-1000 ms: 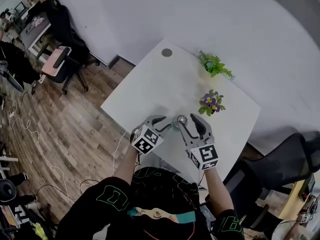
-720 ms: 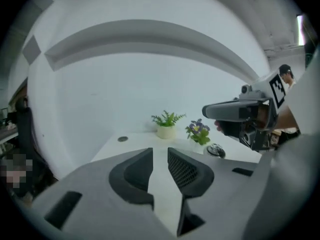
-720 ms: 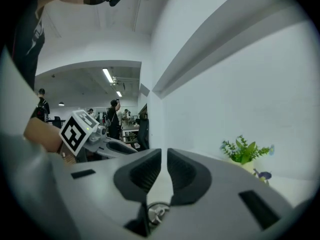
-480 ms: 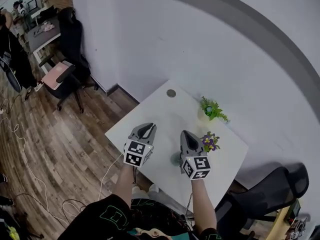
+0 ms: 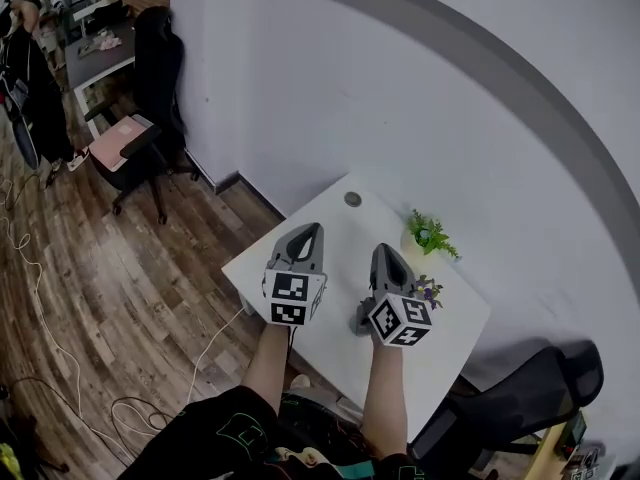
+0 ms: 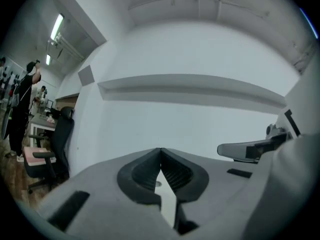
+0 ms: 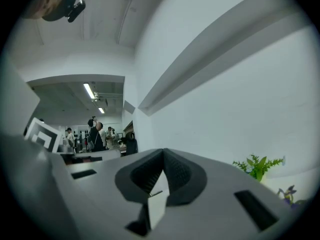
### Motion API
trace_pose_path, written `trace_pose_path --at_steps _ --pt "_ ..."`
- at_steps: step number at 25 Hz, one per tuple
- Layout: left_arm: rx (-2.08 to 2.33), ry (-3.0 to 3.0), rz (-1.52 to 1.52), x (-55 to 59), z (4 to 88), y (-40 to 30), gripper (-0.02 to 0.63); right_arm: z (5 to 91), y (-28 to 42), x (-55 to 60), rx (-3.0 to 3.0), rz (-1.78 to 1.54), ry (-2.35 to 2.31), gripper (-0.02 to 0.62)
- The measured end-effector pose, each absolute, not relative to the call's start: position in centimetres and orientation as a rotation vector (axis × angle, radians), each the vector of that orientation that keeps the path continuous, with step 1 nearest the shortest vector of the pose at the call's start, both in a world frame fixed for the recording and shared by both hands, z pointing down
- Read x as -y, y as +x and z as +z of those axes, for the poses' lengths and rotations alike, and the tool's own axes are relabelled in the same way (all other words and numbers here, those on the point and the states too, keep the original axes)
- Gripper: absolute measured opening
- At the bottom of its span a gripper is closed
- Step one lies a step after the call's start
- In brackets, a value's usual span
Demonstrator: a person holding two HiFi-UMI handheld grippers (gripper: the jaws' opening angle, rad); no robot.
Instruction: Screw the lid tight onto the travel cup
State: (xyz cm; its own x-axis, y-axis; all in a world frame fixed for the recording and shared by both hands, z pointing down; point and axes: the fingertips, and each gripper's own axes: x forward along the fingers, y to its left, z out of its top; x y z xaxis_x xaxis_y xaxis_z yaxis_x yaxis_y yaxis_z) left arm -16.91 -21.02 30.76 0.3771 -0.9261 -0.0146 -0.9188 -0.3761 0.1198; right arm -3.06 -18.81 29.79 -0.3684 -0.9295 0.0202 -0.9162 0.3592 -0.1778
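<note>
1. The travel cup (image 5: 359,319) sits on the white bench (image 5: 343,238), close to the edge nearest the person. Only a small grey bit of it shows, just beside the right tool (image 5: 383,252).
2. Both tools are held up high and point level toward the wall. So the cup lies below them and back toward the person, not in front of their tips.
3. The right tool is the nearer one to the cup. The left tool (image 5: 311,230) is farther off, toward the bench's left edge.
4. The cup looks like it stands upright, but too little shows to be sure. The lid cannot be made out.
5. The left tool's jaws have just been closing. They are now pressed together with nothing between them (image 6: 160,150).
6. The right tool's jaws are together too, and they hold nothing (image 7: 162,152).
7. To touch the cup again, a tool would likely have to open and come down.
8. Near the bench's far right edge stand a green plant (image 5: 428,237) and a purple flower pot (image 5: 430,291).
9. A wood floor (image 5: 130,268) and black office chairs (image 5: 150,88) are to the left.
</note>
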Motion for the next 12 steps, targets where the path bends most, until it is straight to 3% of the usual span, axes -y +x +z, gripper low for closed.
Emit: trace_pose_path --at_steps 12 --pt "1.708 2.684 -0.146 18.8 27.2 -19.0 0.000 26.4 -6.5 17.1 -2.523 -0.069 -1.736 0.003"
